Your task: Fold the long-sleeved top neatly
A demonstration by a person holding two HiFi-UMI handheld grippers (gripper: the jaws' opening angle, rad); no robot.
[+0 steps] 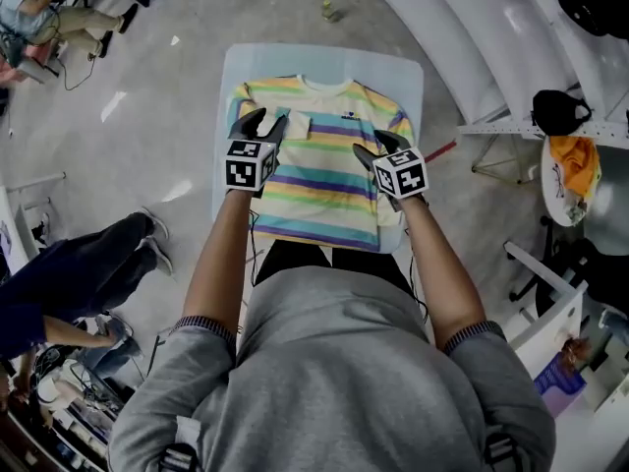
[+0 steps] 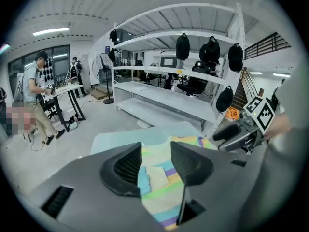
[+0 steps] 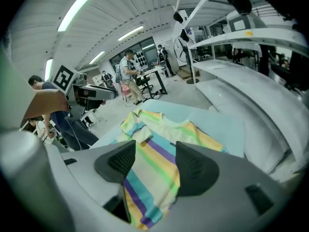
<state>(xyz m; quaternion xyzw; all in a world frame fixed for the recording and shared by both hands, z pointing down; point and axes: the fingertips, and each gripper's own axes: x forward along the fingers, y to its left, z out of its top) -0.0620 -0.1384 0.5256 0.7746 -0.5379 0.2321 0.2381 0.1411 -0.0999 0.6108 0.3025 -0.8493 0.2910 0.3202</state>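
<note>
Jaws of left gripper (image 1: 269,119) and right gripper (image 1: 371,143) stand spread, angled down over striped top (image 1: 319,180).

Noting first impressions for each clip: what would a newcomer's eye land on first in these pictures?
The pastel-striped long-sleeved top stands out first, lying flat on a pale blue table at the centre of the head view. Over it hang the left gripper and the right gripper, each carrying a black-and-white marker cube, with jaws apart and holding nothing.
</note>
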